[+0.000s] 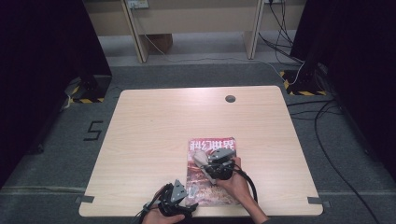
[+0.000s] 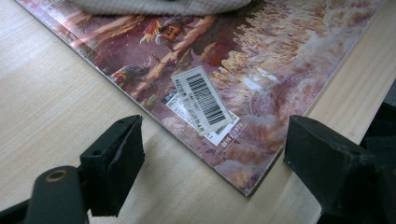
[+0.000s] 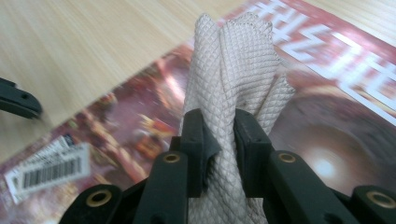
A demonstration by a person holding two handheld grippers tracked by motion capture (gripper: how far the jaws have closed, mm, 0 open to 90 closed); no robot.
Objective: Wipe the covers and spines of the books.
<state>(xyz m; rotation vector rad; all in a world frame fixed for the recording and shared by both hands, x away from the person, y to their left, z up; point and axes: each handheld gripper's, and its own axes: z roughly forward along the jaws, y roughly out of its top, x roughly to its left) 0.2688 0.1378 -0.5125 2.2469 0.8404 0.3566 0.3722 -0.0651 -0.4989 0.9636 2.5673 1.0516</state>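
A magazine (image 1: 212,170) with a reddish cover and white characters lies near the table's front edge. My right gripper (image 3: 219,135) is shut on a beige waffle-weave cloth (image 3: 233,74), which bunches up between the pads and rests on the cover (image 3: 322,126). From above, that right gripper (image 1: 210,161) and the cloth (image 1: 201,156) sit over the magazine's middle. My left gripper (image 1: 184,198) stands open at the magazine's near left corner. In the left gripper view its jaws straddle that corner (image 2: 243,184), close to a barcode sticker (image 2: 201,100), with the left gripper (image 2: 210,158) gripping nothing.
The light wooden table (image 1: 163,126) has a round cable hole (image 1: 230,98) at the back. Black curtains flank both sides, cables run over the grey floor at the right, and wooden furniture legs stand behind.
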